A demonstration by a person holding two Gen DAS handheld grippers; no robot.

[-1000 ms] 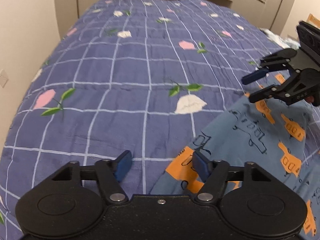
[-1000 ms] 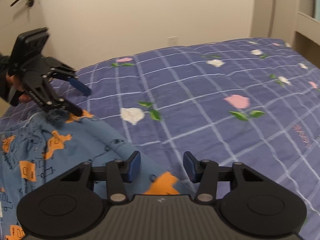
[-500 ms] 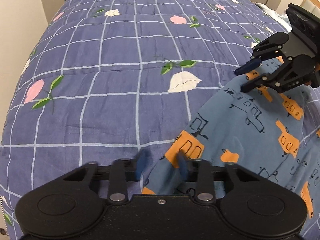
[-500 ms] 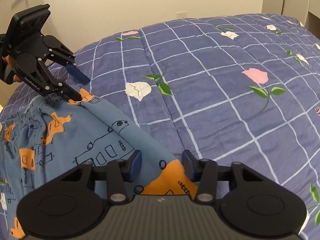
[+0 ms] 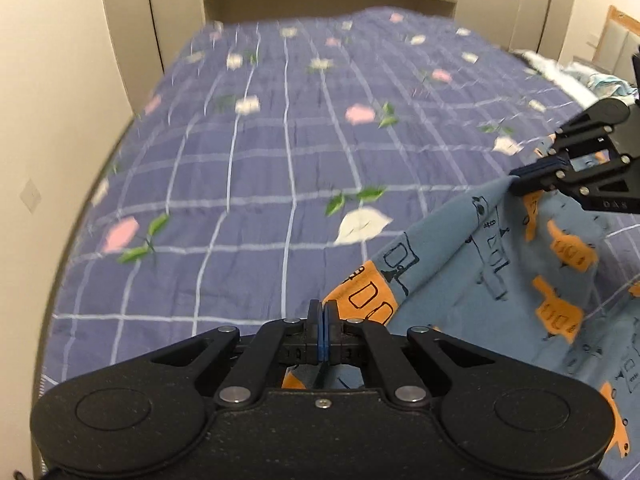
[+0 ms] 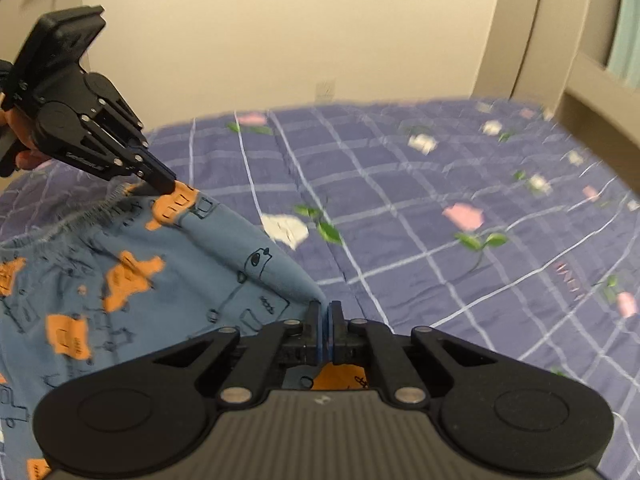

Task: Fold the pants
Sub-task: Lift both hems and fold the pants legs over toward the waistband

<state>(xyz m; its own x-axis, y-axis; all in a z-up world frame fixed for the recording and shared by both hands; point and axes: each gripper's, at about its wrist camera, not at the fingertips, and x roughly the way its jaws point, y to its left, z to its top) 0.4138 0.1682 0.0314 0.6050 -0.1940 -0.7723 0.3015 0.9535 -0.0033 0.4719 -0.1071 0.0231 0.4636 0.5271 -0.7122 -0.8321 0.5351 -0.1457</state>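
Both claws have closed, pinching the pants [image 5: 472,280].

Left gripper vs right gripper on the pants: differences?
The left gripper pinches the blue orange-patched pants at the gathered waistband corner; the right gripper pinches farther along the same edge. The left gripper's housing is speckled black, the right gripper's ribbed grey. Both are shut on cloth, holding that edge taut over the purple checked bedspread.

The pants [image 5: 500,264] are blue with orange patches and dark line drawings. The bedspread [image 5: 256,184] beneath is purple, white-checked, with pink and white flowers.
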